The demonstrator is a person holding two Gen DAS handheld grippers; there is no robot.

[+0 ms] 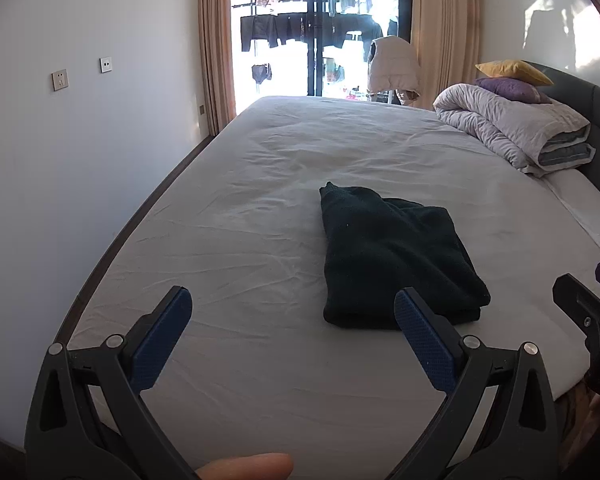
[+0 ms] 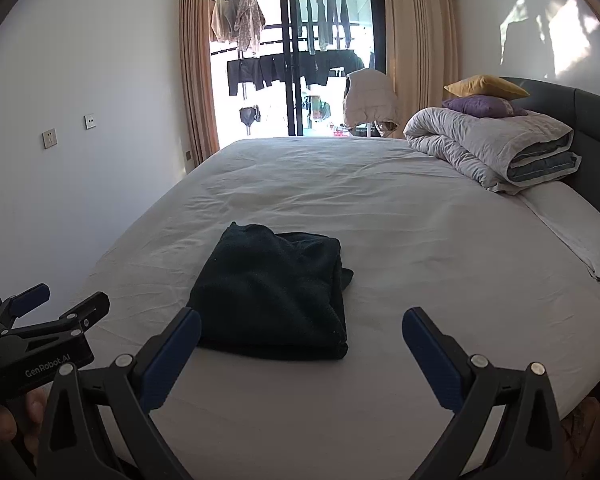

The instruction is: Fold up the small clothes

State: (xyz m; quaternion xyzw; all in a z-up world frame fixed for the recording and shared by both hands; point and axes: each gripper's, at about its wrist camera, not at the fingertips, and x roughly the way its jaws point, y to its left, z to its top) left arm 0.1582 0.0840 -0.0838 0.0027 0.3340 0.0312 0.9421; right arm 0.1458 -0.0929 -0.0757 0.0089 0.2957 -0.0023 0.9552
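Note:
A dark green fleece garment point(image 1: 396, 256) lies folded into a thick rectangle on the white bed sheet point(image 1: 260, 208); one corner sticks up at its far end. My left gripper point(image 1: 294, 304) stands open just short of the garment's near left corner, holding nothing. In the right wrist view the same garment point(image 2: 272, 292) sits ahead and slightly left. My right gripper point(image 2: 302, 324) is open too, hovering over the near edge of the fold with empty fingers. The left gripper point(image 2: 66, 298) shows at the left edge there, and the right gripper shows at the right edge of the left wrist view.
A rolled grey duvet point(image 2: 492, 148) with a purple cushion point(image 2: 480, 106) and a yellow cushion point(image 2: 486, 86) lies by the dark headboard point(image 2: 596, 128). A white pillow point(image 2: 576, 232) is at the right. Beyond the bed are curtains, a glass door and hanging laundry point(image 2: 244, 24). A white wall runs along the left.

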